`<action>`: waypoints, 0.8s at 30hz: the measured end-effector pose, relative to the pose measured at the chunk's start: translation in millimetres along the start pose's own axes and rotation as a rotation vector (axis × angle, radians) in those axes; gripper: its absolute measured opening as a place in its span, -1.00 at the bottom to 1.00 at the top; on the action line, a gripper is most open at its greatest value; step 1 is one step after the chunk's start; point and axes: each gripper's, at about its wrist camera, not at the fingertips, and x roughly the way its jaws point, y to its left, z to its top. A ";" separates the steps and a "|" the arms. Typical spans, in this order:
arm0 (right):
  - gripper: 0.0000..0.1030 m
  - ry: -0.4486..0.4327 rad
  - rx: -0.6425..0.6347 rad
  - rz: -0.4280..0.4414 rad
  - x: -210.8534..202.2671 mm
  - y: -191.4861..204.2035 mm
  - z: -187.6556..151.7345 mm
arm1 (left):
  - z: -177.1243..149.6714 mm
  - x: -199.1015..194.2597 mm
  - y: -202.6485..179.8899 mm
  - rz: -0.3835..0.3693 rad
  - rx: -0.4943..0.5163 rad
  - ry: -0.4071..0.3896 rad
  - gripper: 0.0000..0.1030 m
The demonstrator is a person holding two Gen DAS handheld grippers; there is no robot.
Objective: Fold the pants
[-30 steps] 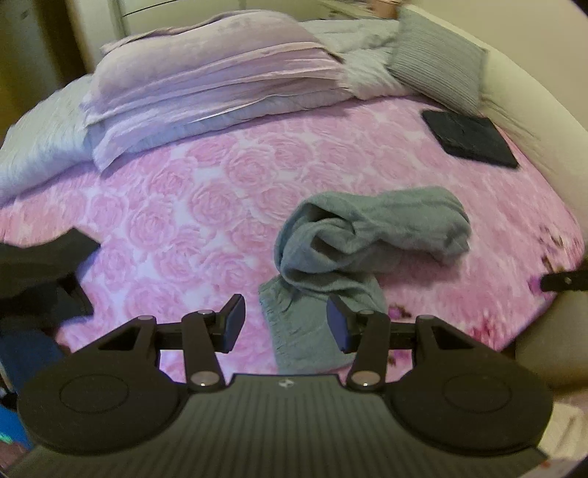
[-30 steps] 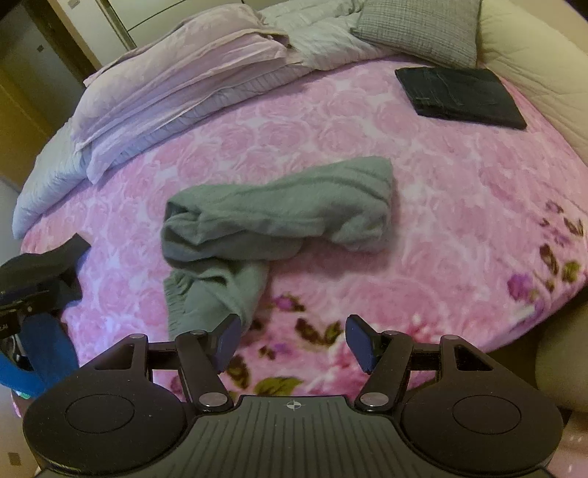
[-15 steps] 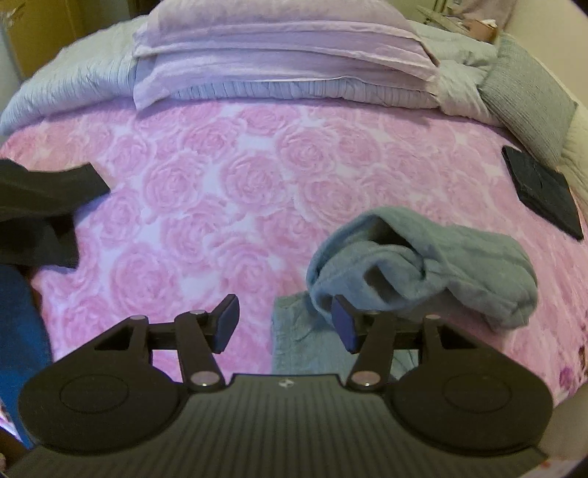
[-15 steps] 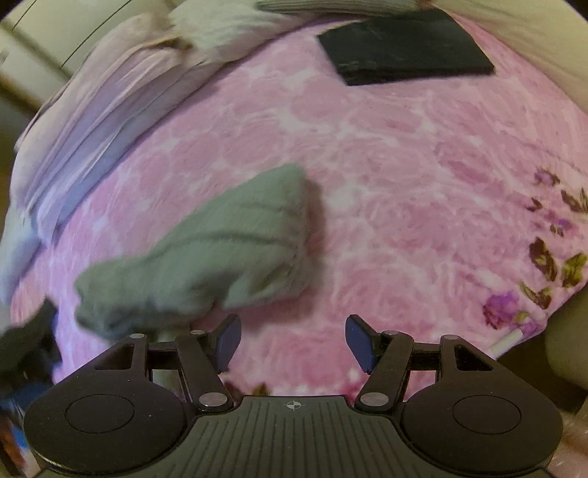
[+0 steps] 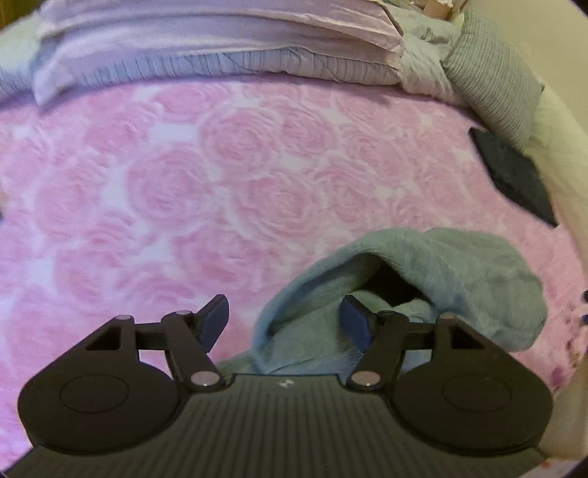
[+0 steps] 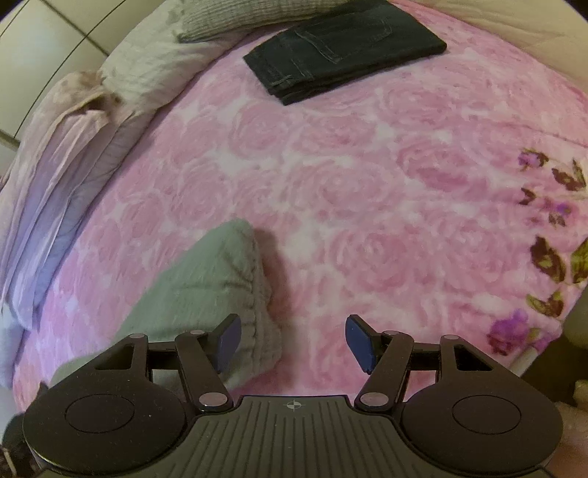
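Near the bed's [image 5: 176, 191] front edge, we approached the crumpled green pants [image 5: 422, 279]; left gripper [image 5: 284, 318], jaws just widening, and right gripper [image 6: 294, 340] stood open, empty; next, pinch the fabric.

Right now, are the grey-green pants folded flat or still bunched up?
Bunched up. The grey-green pants lie in a rumpled heap on the pink blanket, unlike the dark jeans, folded flat.

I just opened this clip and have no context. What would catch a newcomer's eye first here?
The pink rose-patterned blanket covering the bed fills both views. On it near the front lies a crumpled heap of grey-green pants, with the open left hand-held gripper at one end and the open right hand-held gripper at the other. Farther back sit neatly folded dark jeans, near the pillows.
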 end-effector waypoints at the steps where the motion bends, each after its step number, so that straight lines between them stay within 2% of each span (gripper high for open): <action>1: 0.17 0.002 0.013 0.019 8.0 -0.8 1.9 | -0.4 6.2 2.5 -0.028 -0.029 0.008 0.20; 3: 0.17 0.016 0.048 0.064 27.0 -1.8 4.9 | -3.7 13.8 6.6 -0.078 -0.067 0.020 -0.05; 5: 0.17 0.031 0.090 0.107 51.5 -3.3 7.5 | -10.3 19.5 8.7 -0.095 -0.078 0.025 -0.13; 6: 0.17 0.037 0.112 0.122 64.6 -3.7 8.9 | -14.0 22.3 9.3 -0.099 -0.078 0.033 -0.24; 9: 0.17 0.067 0.208 0.170 105.3 -4.5 14.2 | -25.7 29.7 8.3 -0.081 -0.073 0.059 -0.42; 10: 0.17 0.074 0.264 0.203 119.4 -5.2 15.0 | -28.8 31.0 7.5 -0.072 -0.066 0.058 -0.45; 11: 0.17 0.085 0.308 0.236 130.3 -6.4 14.5 | -30.2 31.3 6.5 -0.064 -0.063 0.055 -0.57; 13: 0.16 0.118 0.377 0.263 147.4 -5.6 12.3 | -30.4 30.8 7.3 -0.044 -0.066 0.037 -0.70; 14: 0.11 0.113 0.366 0.267 148.7 -1.1 12.4 | -29.0 29.4 7.9 -0.032 -0.072 0.027 -0.75; 15: -0.26 0.101 0.303 0.251 146.0 8.5 14.0 | -26.6 27.4 10.2 -0.020 -0.086 0.016 -0.77; 16: -0.40 0.082 0.219 0.233 139.1 20.9 16.3 | -21.7 24.6 14.1 -0.008 -0.109 0.001 -0.77; 18: -0.56 0.043 0.130 0.246 122.2 41.9 20.9 | -9.5 18.3 22.2 0.014 -0.144 -0.029 -0.80; 21: -0.63 -0.073 -0.010 0.337 82.6 84.1 34.3 | 20.1 3.5 30.7 0.036 -0.141 -0.092 -0.82; 24: -0.64 -0.197 -0.135 0.407 44.7 132.1 45.6 | 56.7 -18.6 32.0 0.076 -0.079 -0.171 -0.88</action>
